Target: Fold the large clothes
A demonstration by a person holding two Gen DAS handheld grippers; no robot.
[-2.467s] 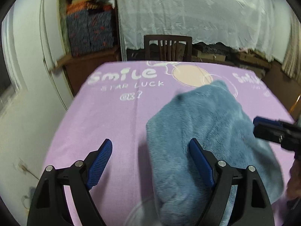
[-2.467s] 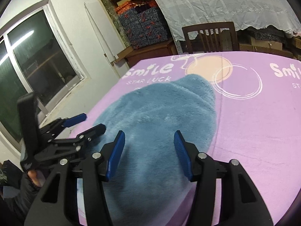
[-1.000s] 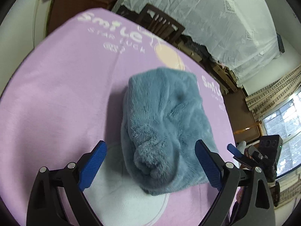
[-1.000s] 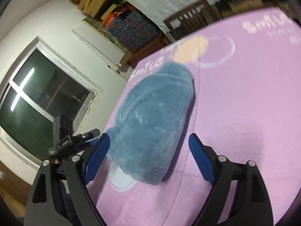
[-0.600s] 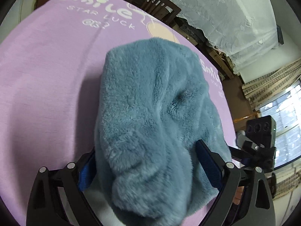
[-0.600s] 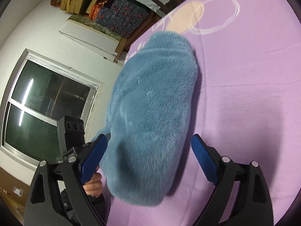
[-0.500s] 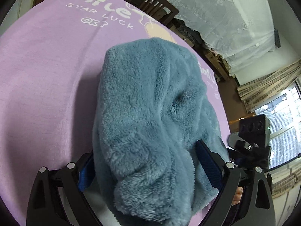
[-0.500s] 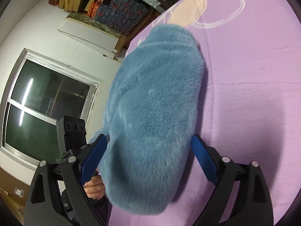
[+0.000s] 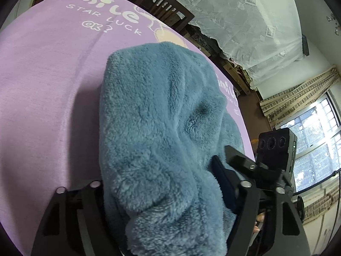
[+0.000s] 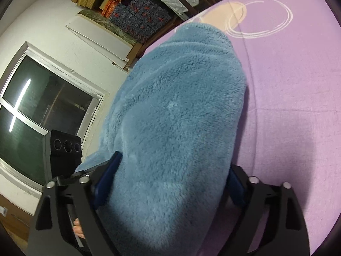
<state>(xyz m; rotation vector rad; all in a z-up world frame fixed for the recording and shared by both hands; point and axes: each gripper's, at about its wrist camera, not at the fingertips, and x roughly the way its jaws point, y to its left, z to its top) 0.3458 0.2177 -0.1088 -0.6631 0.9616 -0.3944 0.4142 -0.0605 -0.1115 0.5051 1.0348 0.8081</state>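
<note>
Left gripper (image 9: 162,194): straddles the near end of the fleece (image 9: 162,115), a thick blue bundle lying lengthwise on the purple cover (image 9: 46,81) of the counter. Its jaws are closing with the pile bulging between them. The left pad is buried under the fleece, so it cannot be told whether the pads press yet. Judged purpose: to gather the full thickness of the folded stack, not one layer.

Fleece: already folded into a compact roll, near the counter's front edge, its far end toward the printed circle (image 10: 260,15) and the chair (image 9: 166,4) beyond.

Right gripper (image 10: 168,183): placed at the same near end from the other side, just beside the left. Its jaws are also closing around the bundle, blue pads flanking the pile. Firm contact is not confirmed.

Judgement: both grips at one end suggest a joint lift or a final fold. Risk: the bulky pile may slip out.
</note>
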